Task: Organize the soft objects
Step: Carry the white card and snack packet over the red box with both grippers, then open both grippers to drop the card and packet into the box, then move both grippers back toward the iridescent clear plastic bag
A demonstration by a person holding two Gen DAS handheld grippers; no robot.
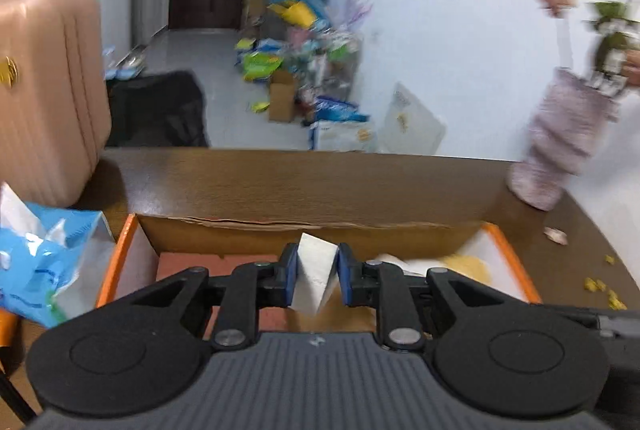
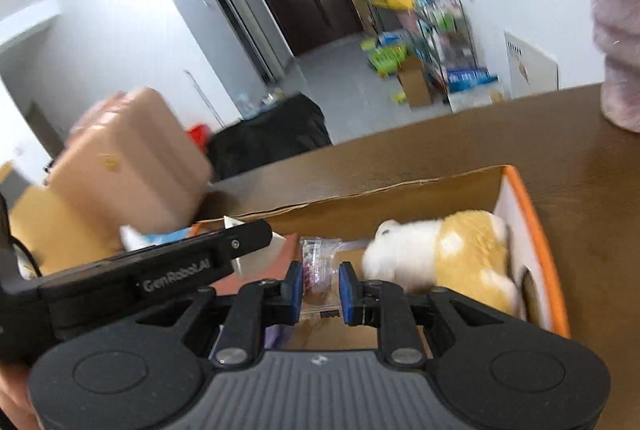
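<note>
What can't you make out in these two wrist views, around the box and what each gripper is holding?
- Left wrist view: plush toy in the cardboard box, blurred, cut off by the gripper body.
- Left wrist view: white folded item in the left gripper; lower end hidden, material unclear.
- Right wrist view: clear plastic bag at the right gripper; contents too blurred to name.
- Right wrist view: box floor on the left, hidden by the other gripper.
</note>
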